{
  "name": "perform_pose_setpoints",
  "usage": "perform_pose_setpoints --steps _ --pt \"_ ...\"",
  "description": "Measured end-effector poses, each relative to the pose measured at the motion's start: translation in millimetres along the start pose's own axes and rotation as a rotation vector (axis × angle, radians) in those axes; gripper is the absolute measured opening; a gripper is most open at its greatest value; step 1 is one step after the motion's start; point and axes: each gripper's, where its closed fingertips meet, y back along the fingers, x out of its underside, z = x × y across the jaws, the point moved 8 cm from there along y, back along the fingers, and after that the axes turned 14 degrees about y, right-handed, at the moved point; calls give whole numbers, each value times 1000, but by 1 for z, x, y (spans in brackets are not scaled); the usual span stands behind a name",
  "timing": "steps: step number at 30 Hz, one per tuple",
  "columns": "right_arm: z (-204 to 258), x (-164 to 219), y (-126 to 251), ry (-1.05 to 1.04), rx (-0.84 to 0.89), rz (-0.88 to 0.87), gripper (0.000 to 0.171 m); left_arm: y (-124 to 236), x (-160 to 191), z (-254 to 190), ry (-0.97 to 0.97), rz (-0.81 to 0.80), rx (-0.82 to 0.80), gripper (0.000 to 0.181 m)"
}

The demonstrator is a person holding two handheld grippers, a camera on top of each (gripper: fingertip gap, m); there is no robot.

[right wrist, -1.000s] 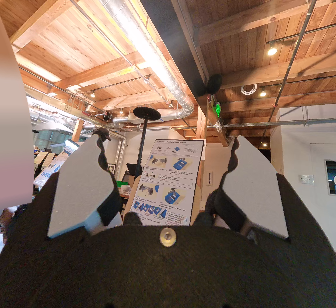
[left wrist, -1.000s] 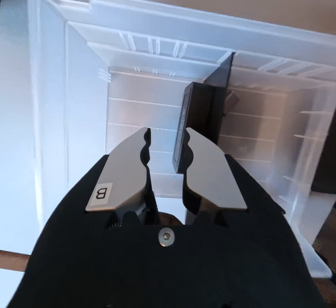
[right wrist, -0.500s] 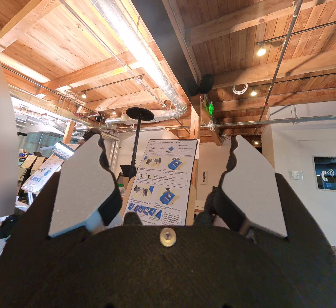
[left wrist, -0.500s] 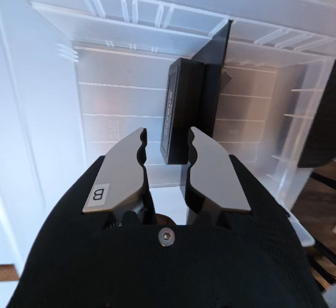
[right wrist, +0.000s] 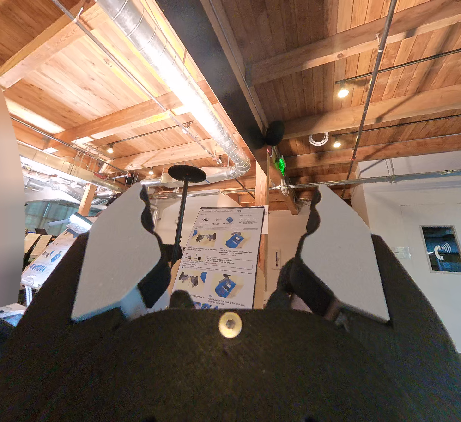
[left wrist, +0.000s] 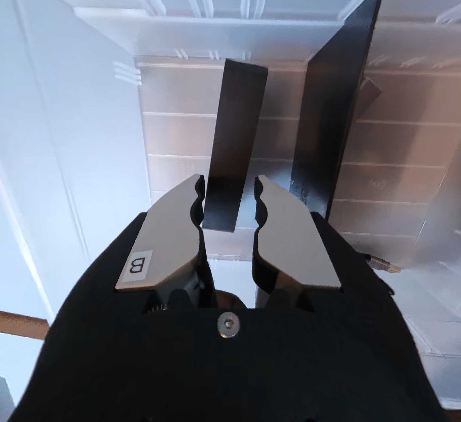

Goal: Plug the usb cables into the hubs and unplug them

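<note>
In the left wrist view a black rectangular USB hub (left wrist: pixel 234 140) stands on end inside a clear plastic bin (left wrist: pixel 82 115). My left gripper (left wrist: pixel 228 185) is open, its fingertips on either side of the hub's near end, with a gap on both sides. A USB plug (left wrist: pixel 381 265) with a metal tip pokes out at the right, behind my right finger. My right gripper (right wrist: pixel 230 200) is wide open and empty, pointing up at the ceiling, away from the bin. No cable or hub shows in the right wrist view.
A tall black divider panel (left wrist: pixel 334 115) stands in the bin just right of the hub. The bin's ribbed walls close in on the left and back. In the right wrist view an instruction sheet (right wrist: pixel 222 258) on a stand and a black pole (right wrist: pixel 183 213) stand ahead.
My left gripper has moved deeper into the bin and opened a little wider, so its fingertips now sit on both sides of the hub. The right gripper has tilted slightly.
</note>
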Motion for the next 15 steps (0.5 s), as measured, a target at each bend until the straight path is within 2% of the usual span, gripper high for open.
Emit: perform_pose_setpoints --steps 1,3,5,7,9,12,15 --pt "-2 0 1 -3 9 -6 121 2 -4 -1 -3 -40 5 39" --pt "-5 -1 2 -15 30 -22 118 5 -10 -3 -17 -93 18 42" --pt "-7 -3 4 -35 50 -43 115 -2 -12 -6 -48 -55 -1 42" --pt "-9 -4 5 -52 59 -61 113 -15 -13 -6 -73 7 -56 30" --pt "-10 -6 6 -56 68 -73 112 -15 -16 -6 -82 13 -88 29" --pt "-10 -8 8 -33 76 -66 108 3 -22 -4 -6 -100 -127 28" --pt "-9 -6 7 4 75 -28 105 38 -26 -4 119 -319 -156 28"
